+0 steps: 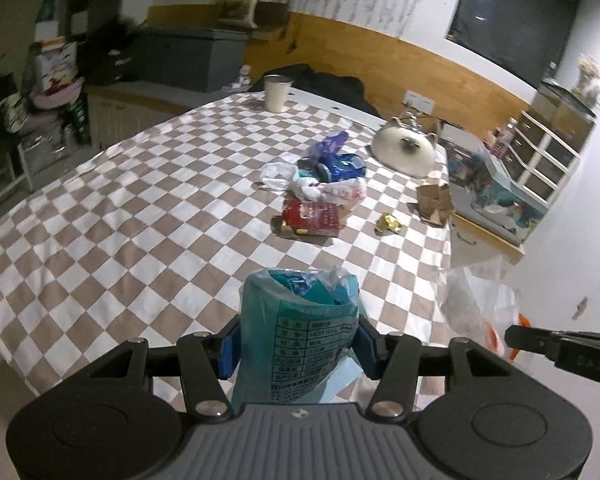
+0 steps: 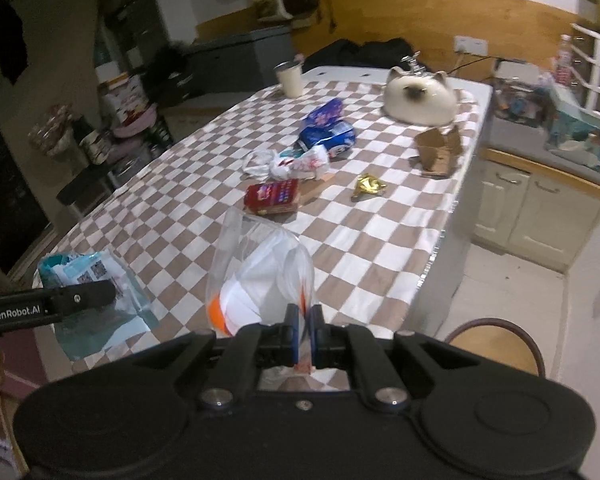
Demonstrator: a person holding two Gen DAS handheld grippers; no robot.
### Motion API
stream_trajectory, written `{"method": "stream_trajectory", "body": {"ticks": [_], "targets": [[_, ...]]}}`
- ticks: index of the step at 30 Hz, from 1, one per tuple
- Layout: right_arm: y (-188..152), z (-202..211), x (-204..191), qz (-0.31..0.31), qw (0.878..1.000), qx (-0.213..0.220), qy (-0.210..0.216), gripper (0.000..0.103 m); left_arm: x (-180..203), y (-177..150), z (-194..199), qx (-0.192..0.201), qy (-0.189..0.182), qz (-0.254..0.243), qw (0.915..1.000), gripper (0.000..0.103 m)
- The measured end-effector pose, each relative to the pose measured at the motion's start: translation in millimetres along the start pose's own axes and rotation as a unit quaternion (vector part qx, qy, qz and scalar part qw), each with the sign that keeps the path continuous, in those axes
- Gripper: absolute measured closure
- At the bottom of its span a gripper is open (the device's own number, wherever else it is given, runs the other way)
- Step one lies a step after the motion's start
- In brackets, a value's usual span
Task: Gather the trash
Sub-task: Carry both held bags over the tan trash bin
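My left gripper [image 1: 298, 344] is shut on a teal plastic packet [image 1: 296, 320] with printed text, held above the near end of the checkered table [image 1: 140, 200]; the same teal packet [image 2: 92, 276] shows at the left of the right wrist view. My right gripper [image 2: 304, 330] is shut on a clear plastic bag [image 2: 260, 276] with white and orange contents, seen also as the clear bag [image 1: 476, 304] beside the table's right edge. On the table lie a red box [image 1: 310, 218], a white crumpled bag [image 1: 328, 190], blue wrappers [image 1: 336, 162] and a gold wrapper [image 1: 389, 224].
A cream cup [image 1: 276, 92] stands at the far end, a cat-shaped cushion [image 1: 404, 152] at the far right, torn cardboard [image 1: 434, 200] near the right edge. Cabinets [image 2: 540, 208] and a round stool [image 2: 496, 344] stand to the right of the table.
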State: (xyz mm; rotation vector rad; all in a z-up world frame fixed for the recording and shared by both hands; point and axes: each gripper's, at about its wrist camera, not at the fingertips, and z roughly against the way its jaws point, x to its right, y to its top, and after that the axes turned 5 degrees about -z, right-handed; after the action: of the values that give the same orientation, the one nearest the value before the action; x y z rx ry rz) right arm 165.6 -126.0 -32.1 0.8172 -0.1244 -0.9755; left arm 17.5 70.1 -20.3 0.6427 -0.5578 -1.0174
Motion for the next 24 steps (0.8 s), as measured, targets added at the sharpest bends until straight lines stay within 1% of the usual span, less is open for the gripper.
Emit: {"method": "stream_trajectory", "body": {"ticks": [5,13,18,24], "targets": [[-14.6,26.6,4.2,-0.028,0.999,0.026,-0.027,0.098,15.0,-1.2,5.2,0.004,-0.017,-0.041,0.999,0.047],[-34.1,65.2,29.1,-0.085,0.991,0.061,-0.078,0.098,54.1,3.2,-1.5,0.006,-0.063,-0.101,0.9928,0.047],[-45.8,85.1,57.1,-0.125,0.982,0.076,-0.117,0.098,92.5,8.3,-15.7,0.002,-0.101,-0.136,0.9855,0.047],[-52.7,104.7,103.2,-0.173,0.968,0.089,-0.156,0.098,147.4,15.0,-41.3,-0.01,-0.141,-0.173,0.9747,0.047]]}}
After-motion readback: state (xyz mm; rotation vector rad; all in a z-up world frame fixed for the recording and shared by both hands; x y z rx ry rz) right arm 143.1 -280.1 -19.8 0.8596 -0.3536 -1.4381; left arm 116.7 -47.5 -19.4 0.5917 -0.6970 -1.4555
